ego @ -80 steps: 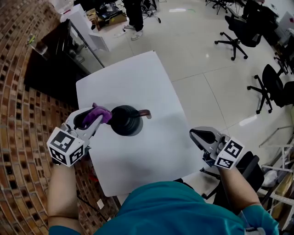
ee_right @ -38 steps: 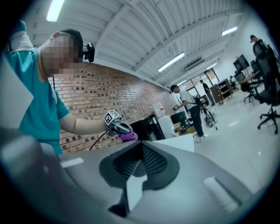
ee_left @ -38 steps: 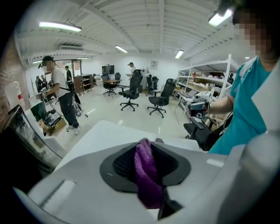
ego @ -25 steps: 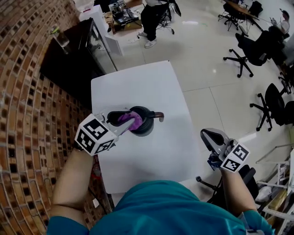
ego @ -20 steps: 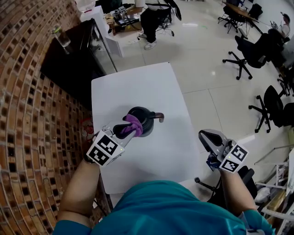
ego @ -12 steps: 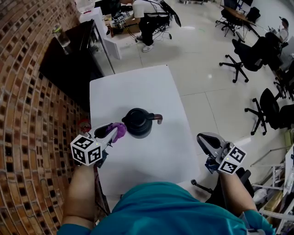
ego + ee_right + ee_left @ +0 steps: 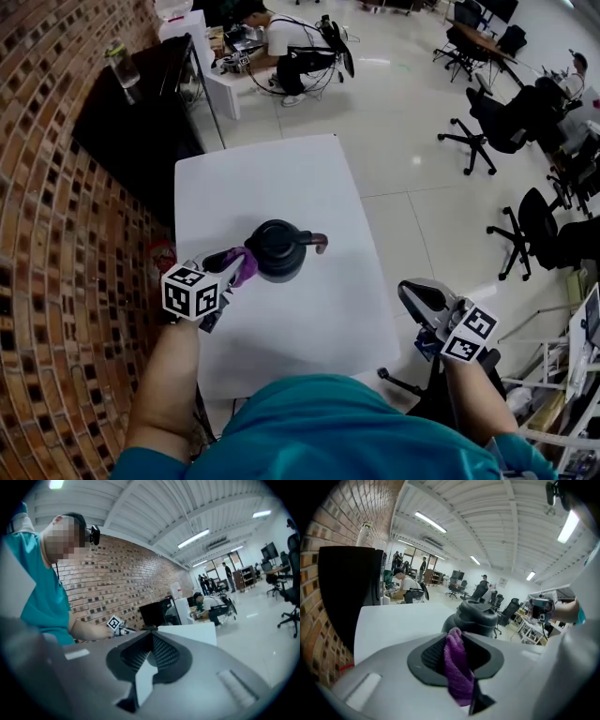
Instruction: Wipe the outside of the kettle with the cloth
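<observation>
Kettle, black and lidded, stands mid-frame on the white table. Just left of it, the purple cloth is pinched in the left gripper; whether it touches the kettle's side is unclear. The right gripper, at lower right past the table edge, is closed on nothing. Wiping looks under way on the left flank, with the spout side and front probably left.

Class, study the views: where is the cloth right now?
The cloth is clamped in the left gripper, left of centre in the head view, right beside the kettle on the table.
</observation>
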A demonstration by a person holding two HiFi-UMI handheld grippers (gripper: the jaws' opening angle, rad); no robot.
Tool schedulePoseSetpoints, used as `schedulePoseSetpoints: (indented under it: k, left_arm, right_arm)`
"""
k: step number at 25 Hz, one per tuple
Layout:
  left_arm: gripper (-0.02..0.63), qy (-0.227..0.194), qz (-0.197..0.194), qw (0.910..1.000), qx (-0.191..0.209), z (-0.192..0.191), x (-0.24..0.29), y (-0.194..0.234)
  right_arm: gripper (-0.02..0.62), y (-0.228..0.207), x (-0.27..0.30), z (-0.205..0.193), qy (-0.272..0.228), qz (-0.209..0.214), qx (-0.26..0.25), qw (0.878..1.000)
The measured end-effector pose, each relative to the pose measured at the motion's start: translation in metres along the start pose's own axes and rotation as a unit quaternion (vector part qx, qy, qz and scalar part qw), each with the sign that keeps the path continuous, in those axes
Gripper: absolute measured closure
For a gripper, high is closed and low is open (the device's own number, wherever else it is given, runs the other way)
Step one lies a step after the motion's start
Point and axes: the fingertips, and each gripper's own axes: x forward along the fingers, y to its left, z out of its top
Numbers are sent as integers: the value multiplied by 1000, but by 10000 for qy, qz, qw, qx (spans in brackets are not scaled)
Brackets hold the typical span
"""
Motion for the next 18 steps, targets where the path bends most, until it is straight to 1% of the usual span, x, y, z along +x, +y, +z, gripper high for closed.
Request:
schedulePoseSetpoints:
  k: [1, 3, 7, 11, 14, 18]
  left_arm:
    - [515, 68, 63, 10000, 20, -4, -3, 3]
    - [515, 77, 95, 9999, -76, -11, -17, 5]
    - [515, -47, -43, 9995, -319, -27, -63, -9]
    - [515, -182, -221, 9987, -410, -36, -106, -20]
    - [515, -356, -455, 9972, -477, -40, -131, -30]
    - [515, -554, -529, 9955, -554, -51, -164, -51]
  right_arm:
    - [591, 1, 1, 0, 13, -3, -2, 10000]
    - [591, 5, 5, 1, 26, 7, -31, 10000]
    - [592, 22, 16, 11, 15, 46, -136, 9999]
    - [591, 53, 24, 14, -128, -16, -237, 9996]
    - [591, 78, 22, 5, -249, -143, -181, 9994]
    - [591, 117, 4, -12, -288, -204, -51, 9994]
